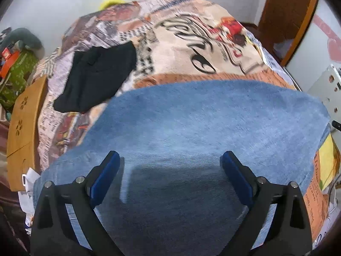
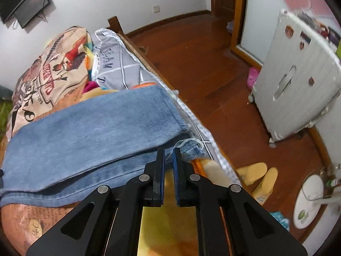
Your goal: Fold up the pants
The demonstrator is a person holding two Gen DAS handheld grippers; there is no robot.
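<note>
Blue jeans (image 1: 202, 123) lie spread across the patterned bedspread (image 1: 191, 42). My left gripper (image 1: 170, 156) hovers over the denim, jaws wide apart with nothing between them. In the right wrist view the jeans (image 2: 96, 123) lie folded, one leg on top of the other, their frayed hems (image 2: 191, 145) at the bed's edge. My right gripper (image 2: 169, 150) is at the lower leg's hem, jaws almost together. Only a thin gap shows, and I see no cloth pinched in it.
A black garment (image 1: 96, 74) lies on the bedspread beyond the jeans. A wooden board (image 1: 23, 132) stands to the left. Right of the bed there is wooden floor (image 2: 202, 68), a white suitcase (image 2: 294, 89), yellow slippers (image 2: 257, 175) and a fan base (image 2: 309, 200).
</note>
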